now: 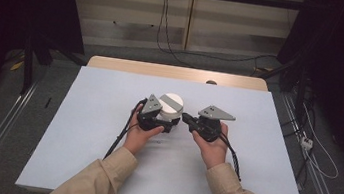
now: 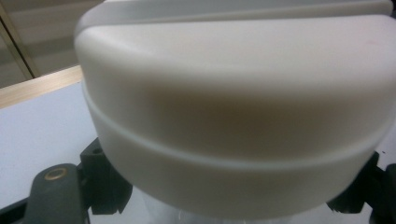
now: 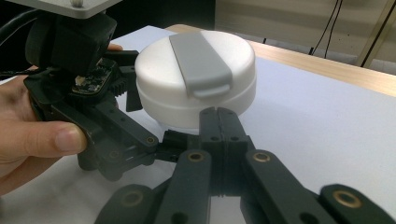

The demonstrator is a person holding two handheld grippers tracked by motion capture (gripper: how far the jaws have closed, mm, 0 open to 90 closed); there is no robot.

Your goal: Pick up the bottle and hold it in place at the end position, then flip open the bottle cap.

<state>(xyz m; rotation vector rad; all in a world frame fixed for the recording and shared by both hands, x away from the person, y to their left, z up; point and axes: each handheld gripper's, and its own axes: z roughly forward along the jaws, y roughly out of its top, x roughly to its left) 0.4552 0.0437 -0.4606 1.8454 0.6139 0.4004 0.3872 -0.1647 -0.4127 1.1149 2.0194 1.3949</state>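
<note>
On my screen the pale surface point(image 1: 104, 133) spreads widest, and near its middle sits the white round container point(image 1: 172, 105) with a grey strap across its lid. My left gripper point(image 1: 159, 120) is clamped on the container's lower part, its jaws on either side. My right gripper point(image 1: 185, 117) hangs just beside the container, its jaws pressed together with nothing between them, tips pointing toward the container's base.

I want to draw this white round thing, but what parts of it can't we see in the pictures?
- High view: the white container's lower body, hidden behind the left tool.
- Left gripper view: its top and right side, cut off by the picture's edges.
- Right gripper view: its base, hidden behind the shut right tool.
</note>
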